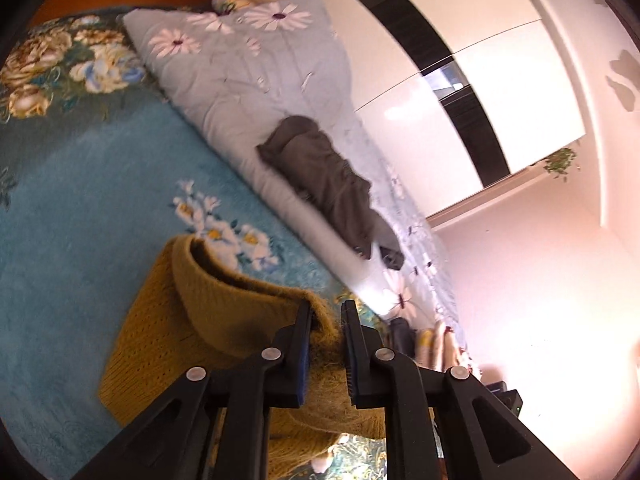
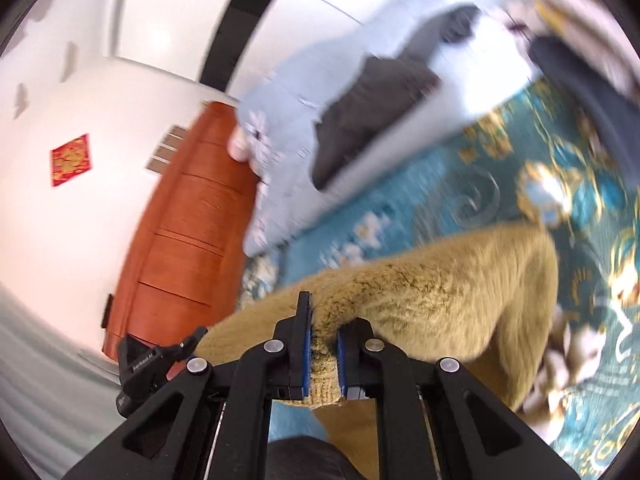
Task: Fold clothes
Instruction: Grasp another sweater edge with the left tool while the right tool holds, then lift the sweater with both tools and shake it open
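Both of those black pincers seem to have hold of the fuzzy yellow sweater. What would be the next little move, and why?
Probably carry the held edge forward and lay it down over the rest. The left tool and right tool are each shut on the mustard sweater, lifted above the teal floral carpet, with part of the knit hanging slack, so the fold looks unfinished.

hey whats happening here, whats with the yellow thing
A person is folding a mustard knit sweater with a hand-held tool in each hand. The left tool and the right tool are each clamped on the sweater, lifting part of it above the blue floral carpet. A dark grey garment lies on the pale daisy-print quilt behind.
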Demonstrator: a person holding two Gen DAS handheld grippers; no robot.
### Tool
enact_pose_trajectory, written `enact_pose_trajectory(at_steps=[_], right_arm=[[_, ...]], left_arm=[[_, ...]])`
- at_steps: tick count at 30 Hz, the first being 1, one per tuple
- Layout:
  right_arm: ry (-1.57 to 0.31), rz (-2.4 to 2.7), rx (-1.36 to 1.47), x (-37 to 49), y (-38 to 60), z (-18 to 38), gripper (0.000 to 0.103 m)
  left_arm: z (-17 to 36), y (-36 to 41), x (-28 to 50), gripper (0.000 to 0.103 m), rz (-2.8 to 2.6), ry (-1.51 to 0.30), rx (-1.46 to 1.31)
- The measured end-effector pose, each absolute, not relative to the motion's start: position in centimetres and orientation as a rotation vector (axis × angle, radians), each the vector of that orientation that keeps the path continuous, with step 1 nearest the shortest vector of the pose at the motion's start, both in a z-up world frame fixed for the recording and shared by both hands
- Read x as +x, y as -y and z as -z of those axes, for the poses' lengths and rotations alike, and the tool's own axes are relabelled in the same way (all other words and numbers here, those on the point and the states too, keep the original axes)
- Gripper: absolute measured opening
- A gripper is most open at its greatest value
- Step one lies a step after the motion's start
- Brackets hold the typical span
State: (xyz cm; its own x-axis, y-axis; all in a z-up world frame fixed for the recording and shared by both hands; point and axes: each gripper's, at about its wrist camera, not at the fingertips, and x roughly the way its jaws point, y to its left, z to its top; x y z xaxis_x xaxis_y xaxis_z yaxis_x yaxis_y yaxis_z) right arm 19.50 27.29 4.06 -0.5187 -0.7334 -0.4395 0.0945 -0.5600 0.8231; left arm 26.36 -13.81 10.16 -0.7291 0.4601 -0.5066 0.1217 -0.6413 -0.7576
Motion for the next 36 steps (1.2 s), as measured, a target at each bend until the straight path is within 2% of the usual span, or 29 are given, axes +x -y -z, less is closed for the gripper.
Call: enact_pose_trajectory(at_steps=[6, 11, 16, 24, 34, 36], right_arm=[[0.936, 2.097, 0.951, 20.0, -26.5, -9.1, 0.010], [0.863, 2.088, 0.859, 19.1, -25.2, -12.2, 0.010], [0.785, 2.107, 0.789, 17.7, -23.4, -16.3, 0.010], [0.690, 2.114, 0.600, 19.8, -21.8, -23.6, 0.010], [0.536, 2.077, 0.428, 27.2, -21.0, -29.6, 0.010], [0.517, 2.059, 0.413, 28.1, -20.8, -30.3, 0.010]], left_arm=[[-13.6, 15.7, 27.6, 0.015, -2.512, 1.205, -0.859], [-16.0, 17.1, 26.8, 0.015, -2.574, 1.154, -0.828], [-20.9, 17.3, 27.2, 0.015, -2.646, 1.029, -0.722], [-29.8, 17.5, 33.2, 0.015, -2.723, 0.880, -0.450], [-34.3, 17.3, 42.0, 0.015, -2.799, 0.746, -0.222], [-35.3, 17.4, 43.0, 0.004, -2.821, 0.710, -0.158]])
